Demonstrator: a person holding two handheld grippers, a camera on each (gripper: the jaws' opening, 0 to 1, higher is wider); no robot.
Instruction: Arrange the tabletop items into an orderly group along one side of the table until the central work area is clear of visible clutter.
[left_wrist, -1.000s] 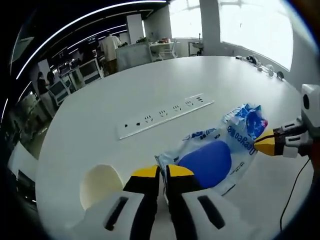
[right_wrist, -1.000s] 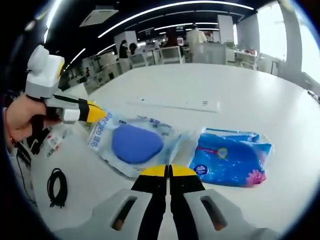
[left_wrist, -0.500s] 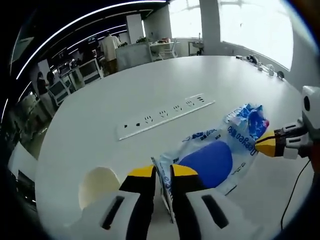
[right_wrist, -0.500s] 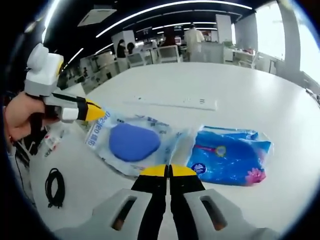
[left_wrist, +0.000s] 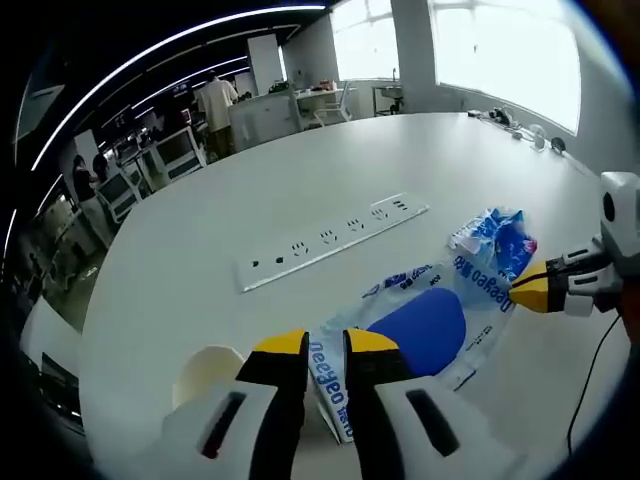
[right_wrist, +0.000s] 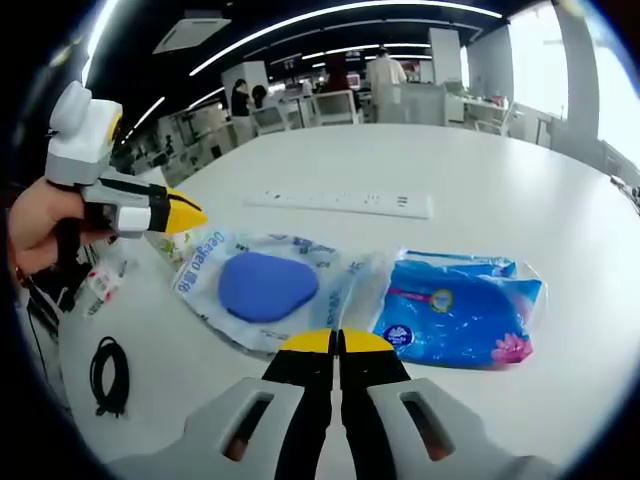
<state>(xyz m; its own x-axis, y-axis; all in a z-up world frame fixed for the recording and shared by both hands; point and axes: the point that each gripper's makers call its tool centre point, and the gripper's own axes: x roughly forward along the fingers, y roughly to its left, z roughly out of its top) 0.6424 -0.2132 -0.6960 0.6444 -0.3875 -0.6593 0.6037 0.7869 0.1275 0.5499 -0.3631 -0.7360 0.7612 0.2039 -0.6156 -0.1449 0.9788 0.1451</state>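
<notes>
Item one: the clear packet with the blue pad (right_wrist: 265, 287) is lying on the white table (left_wrist: 300, 190), just beside the blue tissue pack (right_wrist: 462, 320), with the power strip (left_wrist: 330, 232) beyond both.

Item two: the left gripper (left_wrist: 325, 345) is pinching that packet's near edge, which is standing up printed between its slightly parted jaws. A second ago those jaws were together at a flat edge, so the edge is now rising off the table.

Item three: the right gripper (right_wrist: 337, 343) is holding its jaws pressed together at the packet's opposite edge; whether film is caught between them cannot be told.

Item four: a pale bowl (left_wrist: 205, 370) and a coiled black cable (right_wrist: 108, 372) are sitting near the table's edge.

Judgement: the packet is being lifted for its move to one side; the centre is still holding clutter.
</notes>
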